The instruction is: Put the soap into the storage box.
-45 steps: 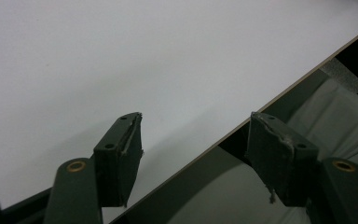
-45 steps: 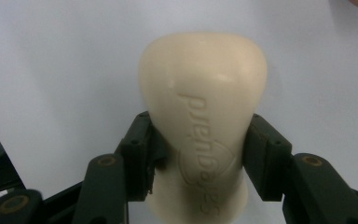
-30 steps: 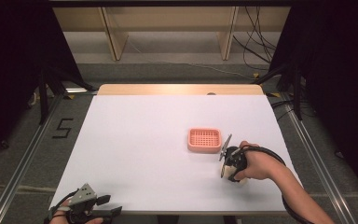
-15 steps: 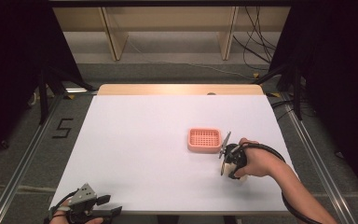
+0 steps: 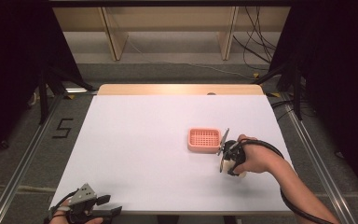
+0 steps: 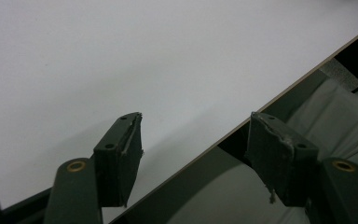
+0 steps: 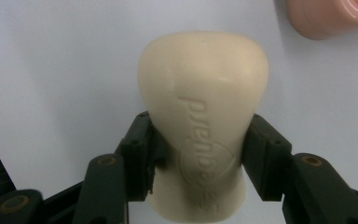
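Right gripper (image 7: 198,154) pinching the soap (image 7: 203,121) by its long sides at lower right of the high view, just beside the pink dish (image 5: 204,140), likely for a drop-in; left gripper (image 6: 193,163) spread, parked over the table's (image 5: 135,140) lower-left edge.

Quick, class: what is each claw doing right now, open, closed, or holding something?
Left claw: open, holding nothing, at the table edge.
Right claw: closed on the soap.

Cream soap bar (image 7: 203,121), embossed lettering up, beside the pink slotted soap dish (image 5: 205,140).
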Available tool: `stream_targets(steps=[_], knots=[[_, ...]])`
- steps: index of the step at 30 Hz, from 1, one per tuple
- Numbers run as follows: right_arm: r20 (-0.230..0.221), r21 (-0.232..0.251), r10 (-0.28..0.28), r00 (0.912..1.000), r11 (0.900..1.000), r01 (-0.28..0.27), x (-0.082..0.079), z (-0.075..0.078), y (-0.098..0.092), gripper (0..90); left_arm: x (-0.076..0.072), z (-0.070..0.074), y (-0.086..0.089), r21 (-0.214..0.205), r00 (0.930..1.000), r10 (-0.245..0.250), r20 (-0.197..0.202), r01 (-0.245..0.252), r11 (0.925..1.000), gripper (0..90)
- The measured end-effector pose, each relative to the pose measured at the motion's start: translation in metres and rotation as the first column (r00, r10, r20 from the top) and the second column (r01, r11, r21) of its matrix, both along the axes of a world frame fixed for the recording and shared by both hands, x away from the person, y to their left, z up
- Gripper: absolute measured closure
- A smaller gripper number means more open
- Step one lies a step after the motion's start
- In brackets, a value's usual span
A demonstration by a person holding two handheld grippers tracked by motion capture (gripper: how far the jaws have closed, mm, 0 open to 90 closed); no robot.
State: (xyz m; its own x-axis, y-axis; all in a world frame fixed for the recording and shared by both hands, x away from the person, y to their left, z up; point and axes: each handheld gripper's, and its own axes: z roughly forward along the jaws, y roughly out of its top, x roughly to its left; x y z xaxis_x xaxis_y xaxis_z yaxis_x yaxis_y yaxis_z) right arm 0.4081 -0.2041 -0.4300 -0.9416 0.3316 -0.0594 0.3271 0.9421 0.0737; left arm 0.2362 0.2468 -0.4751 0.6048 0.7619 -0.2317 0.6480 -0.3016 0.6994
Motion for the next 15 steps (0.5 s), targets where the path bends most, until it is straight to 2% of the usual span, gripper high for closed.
stream_targets(steps=[4,5,8,10,15], knots=[[-0.006,-0.006,-0.004,1.0000,1.0000,0.004,0.002,0.001,0.001,50.7,0.000,0.000,0.000,-0.003,1.0000,-0.003,0.004,0.003,1.0000,35.0],[-0.001,-0.005,-0.021,0.9998,0.9998,0.021,0.003,0.002,0.002,50.7,-0.001,-0.001,-0.001,-0.006,0.9998,0.010,0.015,-0.010,0.9999,35.0],[0.000,0.004,0.002,1.0000,1.0000,-0.002,0.007,0.001,0.002,50.7,-0.001,-0.001,-0.001,-0.009,0.9999,0.008,0.014,-0.008,0.9999,35.0],[0.001,0.000,-0.013,0.9999,0.9999,0.013,0.007,0.002,0.003,50.7,-0.001,-0.001,-0.001,-0.009,0.9999,0.009,0.014,-0.009,0.9999,35.0],[0.004,0.003,-0.001,1.0000,1.0000,0.001,0.012,0.004,0.003,50.7,-0.001,-0.001,-0.001,-0.016,0.9999,0.009,0.013,-0.008,0.9998,35.0]])
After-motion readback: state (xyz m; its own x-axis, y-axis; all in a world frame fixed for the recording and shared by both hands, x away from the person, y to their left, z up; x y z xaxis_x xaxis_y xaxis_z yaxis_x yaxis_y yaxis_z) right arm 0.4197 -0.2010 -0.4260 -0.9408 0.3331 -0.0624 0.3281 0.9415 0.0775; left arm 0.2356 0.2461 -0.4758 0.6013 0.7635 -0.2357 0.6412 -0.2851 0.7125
